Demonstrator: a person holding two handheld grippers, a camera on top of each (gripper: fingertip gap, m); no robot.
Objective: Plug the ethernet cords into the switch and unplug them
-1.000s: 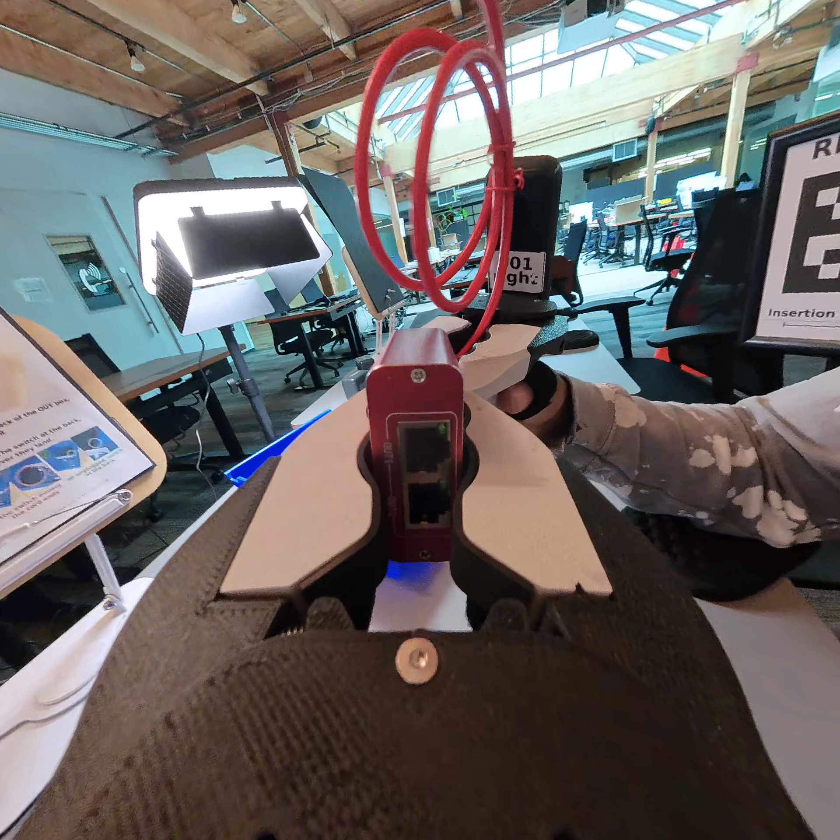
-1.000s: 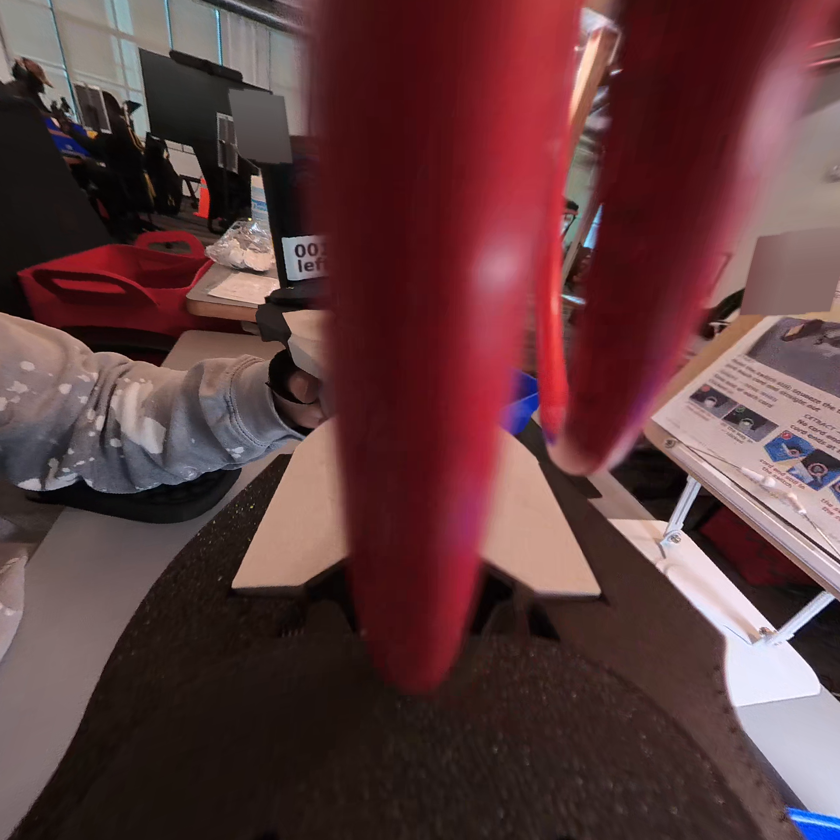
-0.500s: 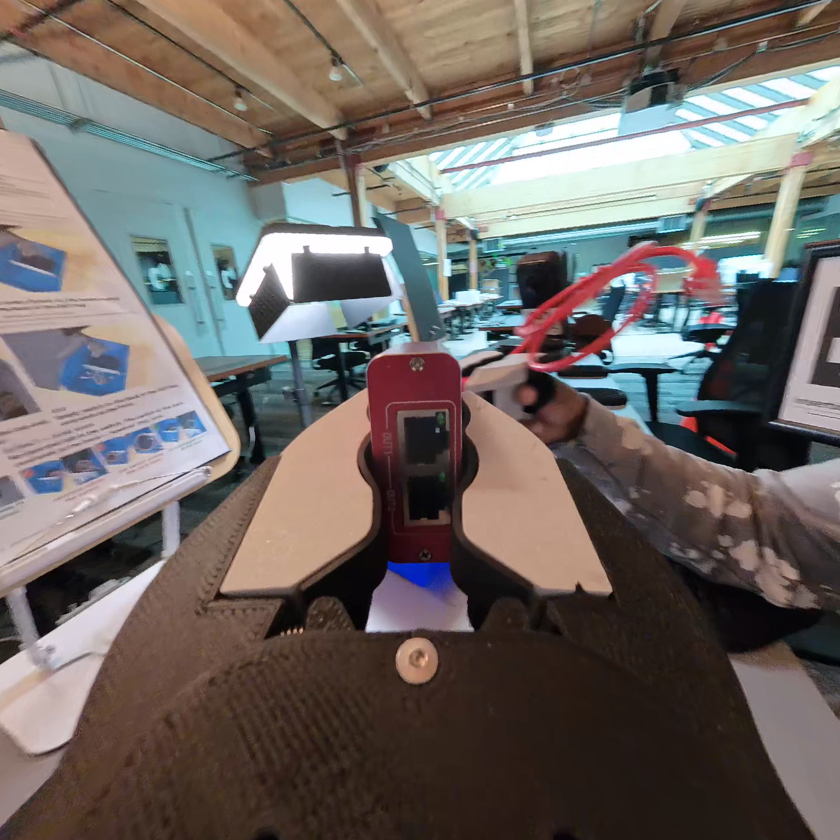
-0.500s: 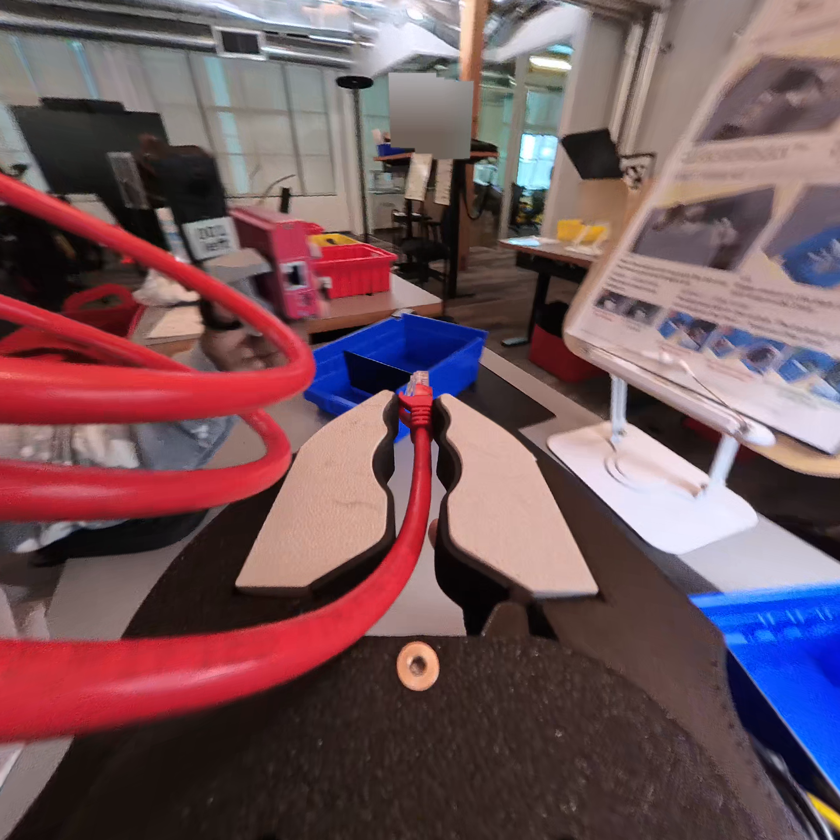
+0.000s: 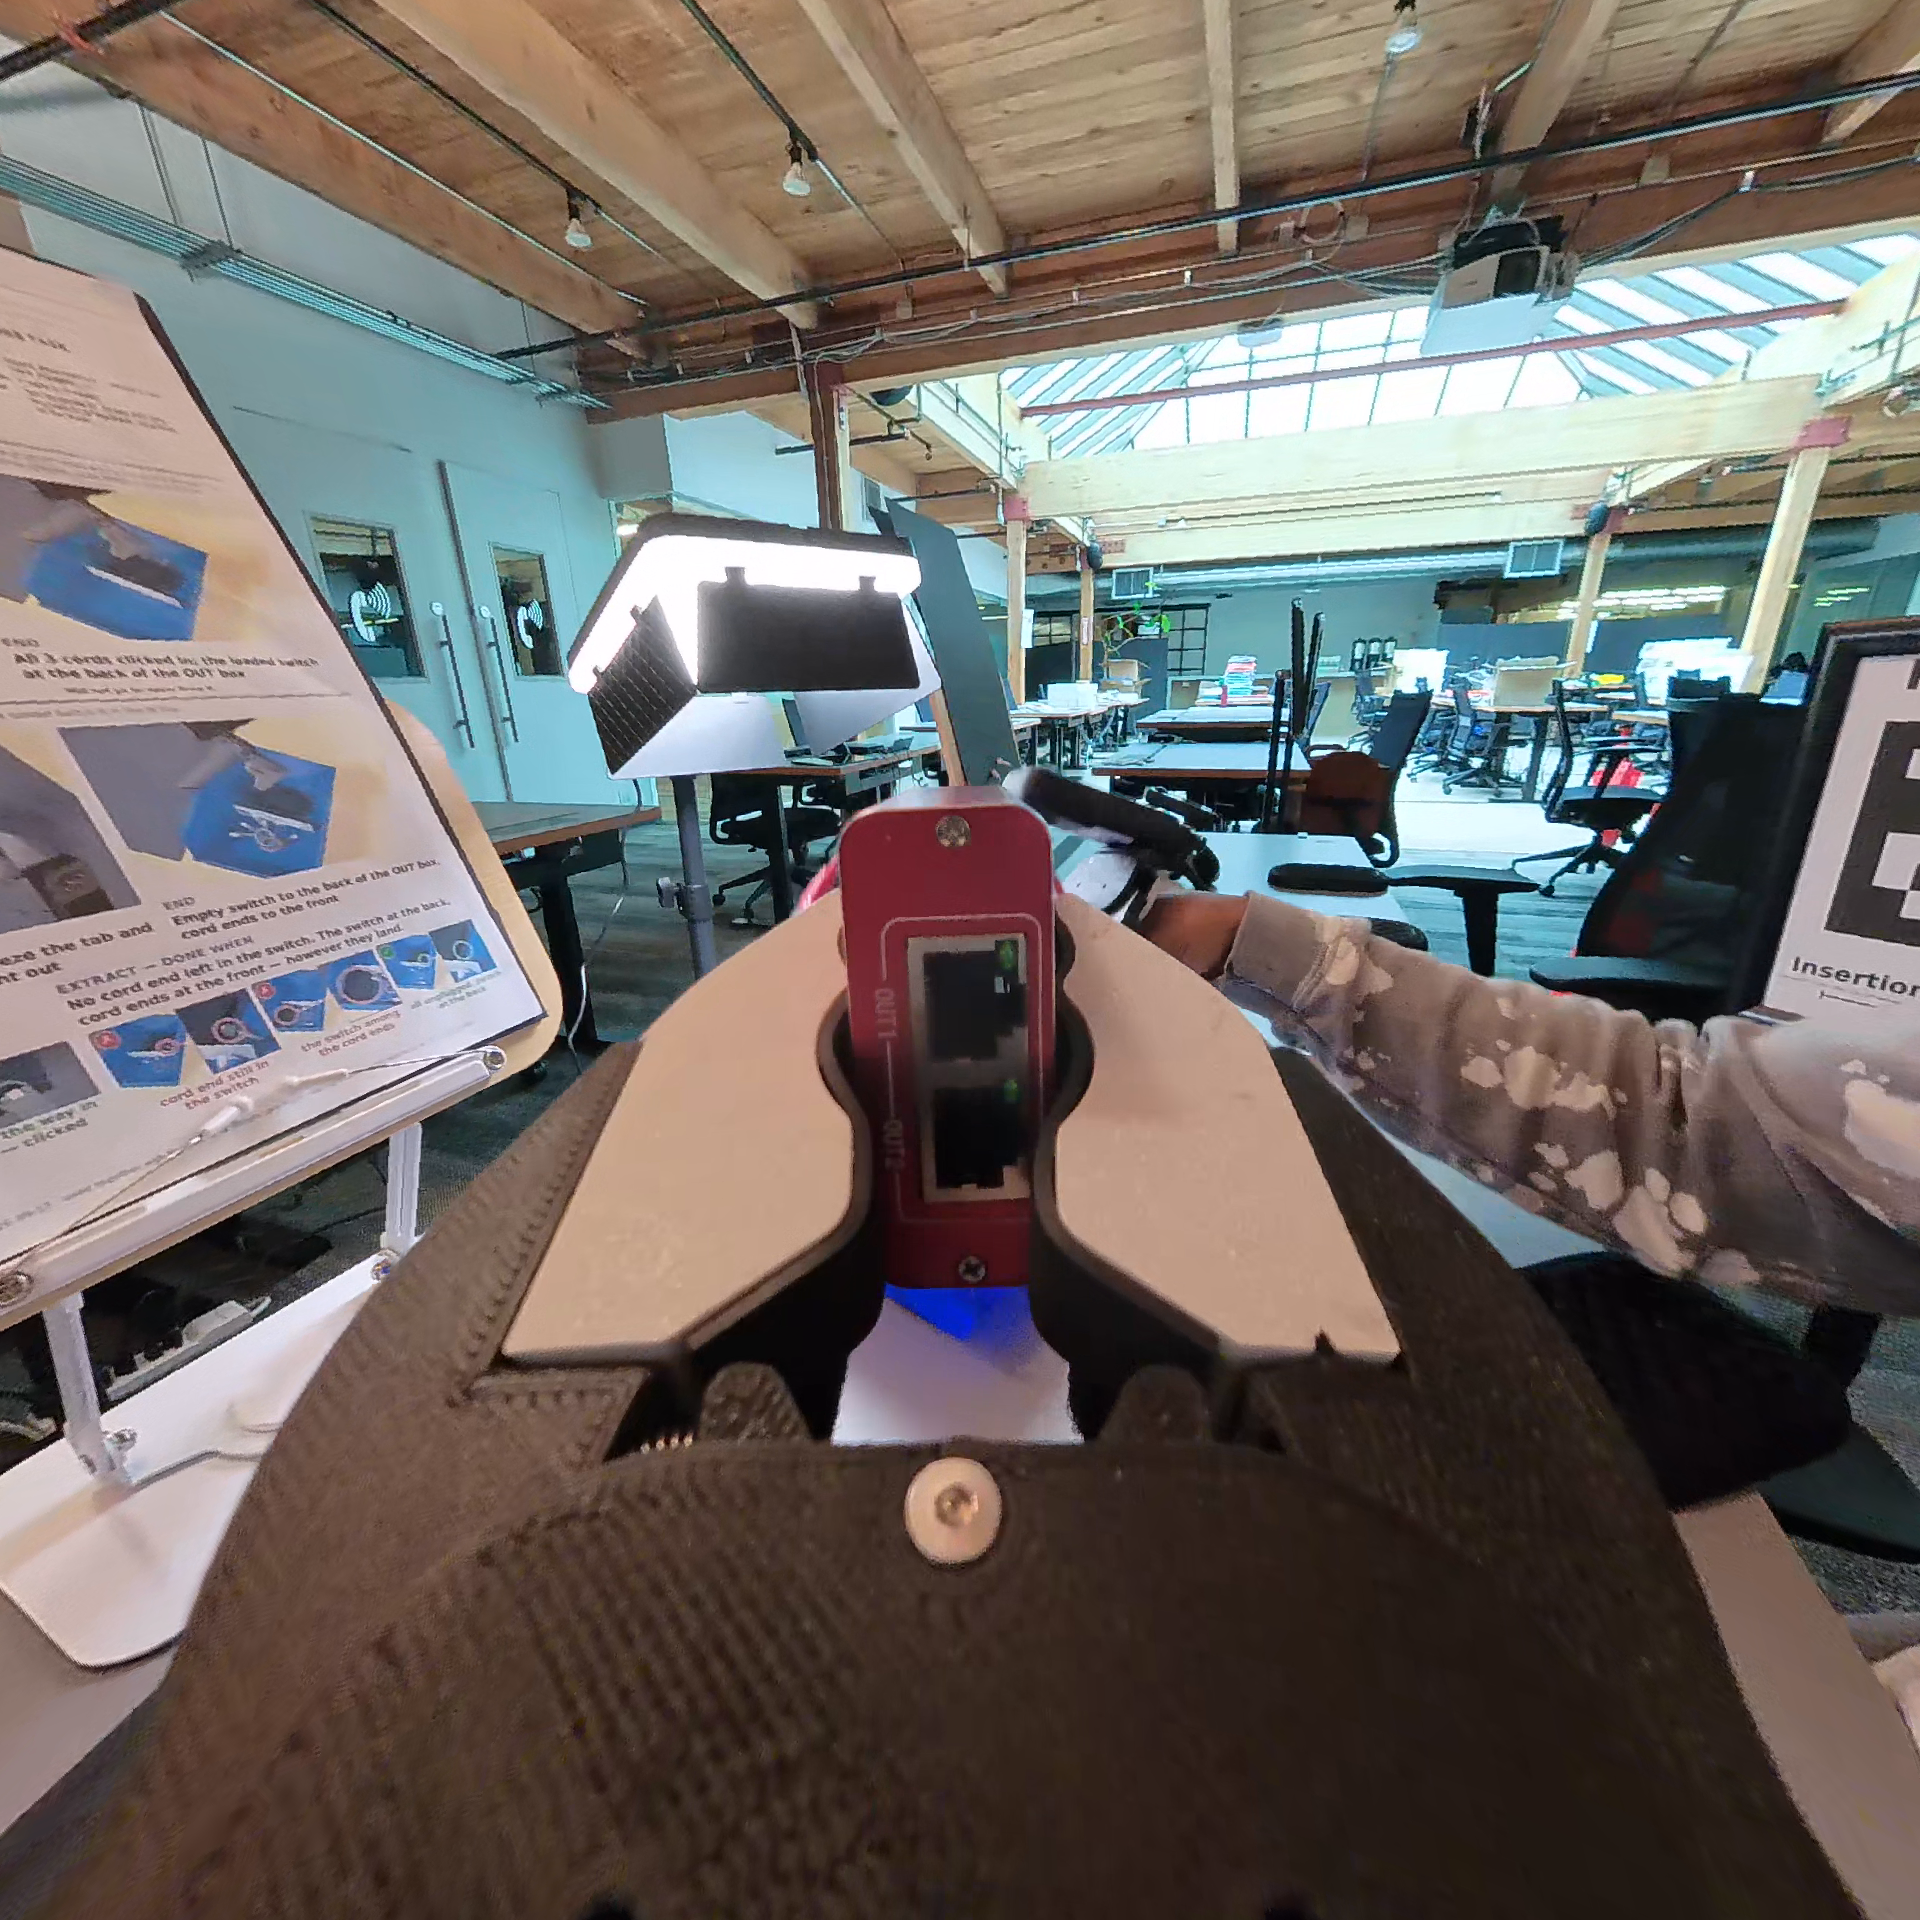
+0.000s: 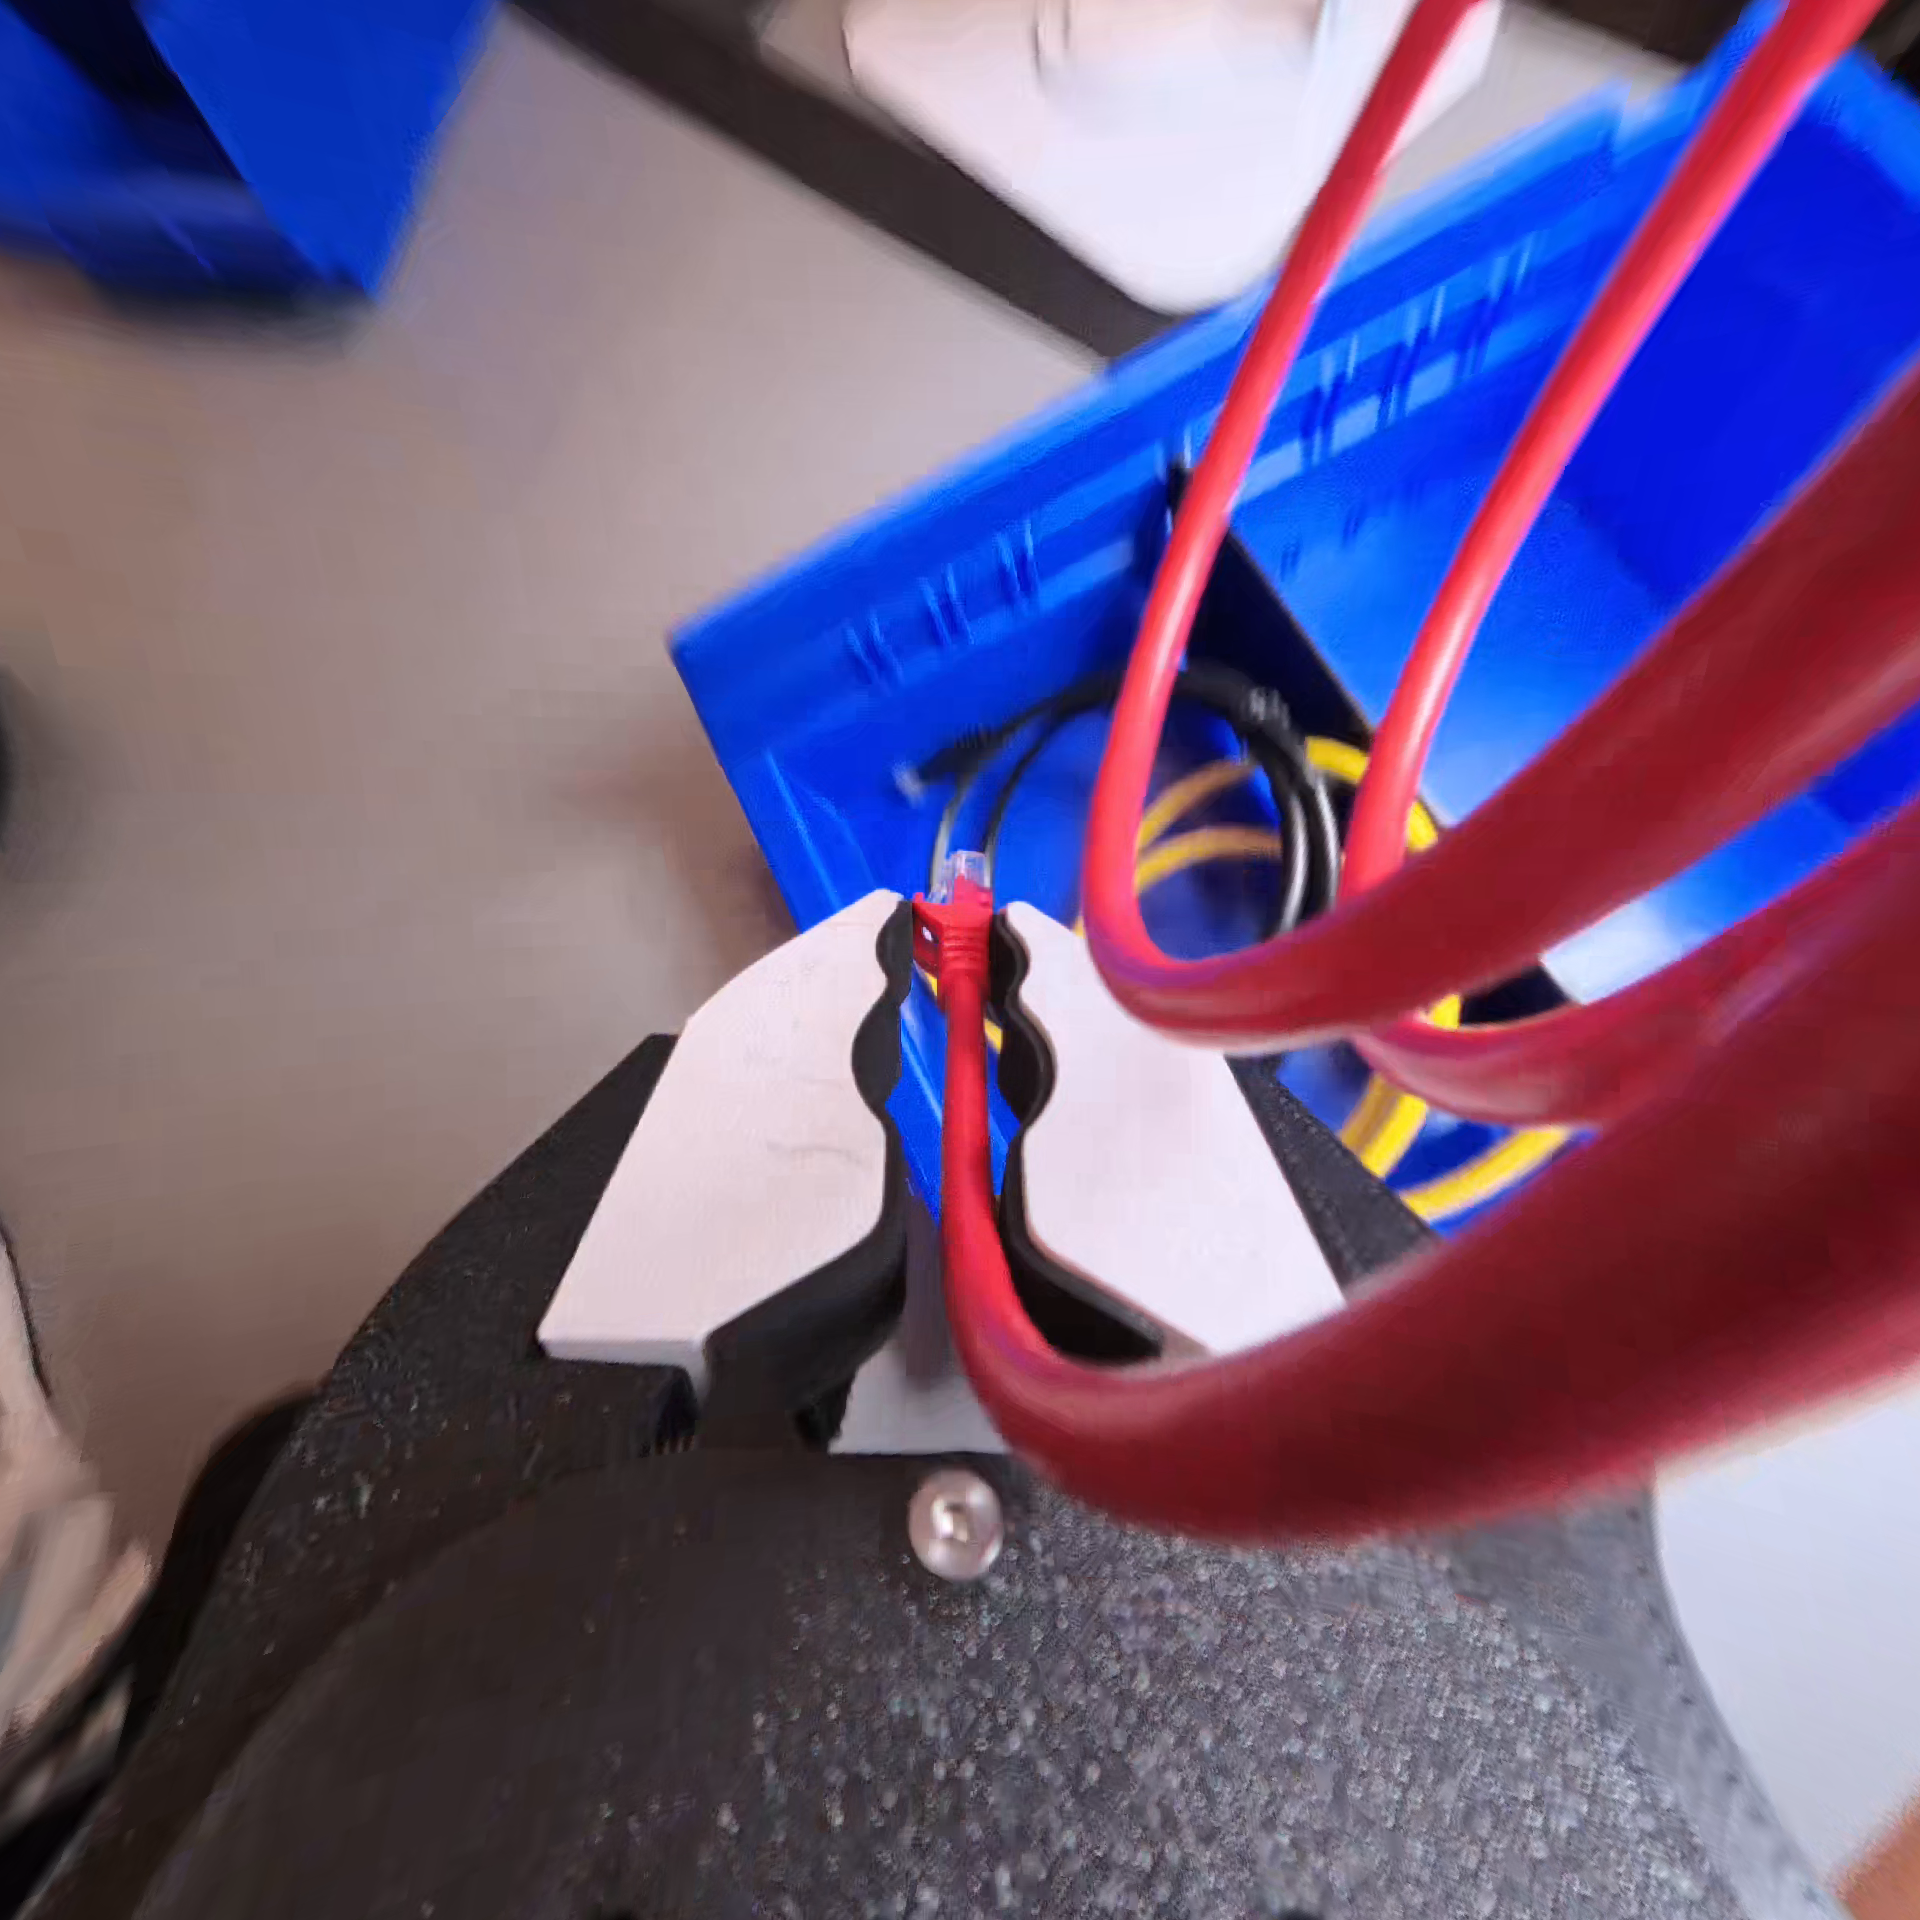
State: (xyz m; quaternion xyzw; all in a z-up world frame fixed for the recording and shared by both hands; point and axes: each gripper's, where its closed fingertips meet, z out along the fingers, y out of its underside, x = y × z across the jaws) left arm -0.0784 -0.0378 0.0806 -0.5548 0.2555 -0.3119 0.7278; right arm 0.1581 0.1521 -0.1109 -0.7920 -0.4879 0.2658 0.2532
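My left gripper (image 5: pixel 951 935) is shut on a red switch (image 5: pixel 951 1018) and holds it upright, its two empty ports facing the camera. My right gripper (image 6: pixel 948 909) is shut on a red ethernet cord (image 6: pixel 961 1049) just behind its clear plug, which sticks out past the fingertips. The cord's coiled loops (image 6: pixel 1507 935) hang to the right of the fingers. The gripper points down over a blue bin (image 6: pixel 1039 592) holding a black cord (image 6: pixel 1299 821) and a yellow cord (image 6: pixel 1455 1174). In the left wrist view the right gripper (image 5: pixel 1117 836) is partly hidden behind the switch.
An instruction sheet on a white stand (image 5: pixel 208 883) is at the left. A sleeved arm (image 5: pixel 1507 1091) reaches in from the right. A framed marker sign (image 5: pixel 1860 862) stands at far right. A second blue bin (image 6: pixel 208 145) sits at the table's far left.
My right gripper has swung down with the red cord, from level above the table to pointing into the blue bin. The left gripper keeps the switch upright and has turned slightly.
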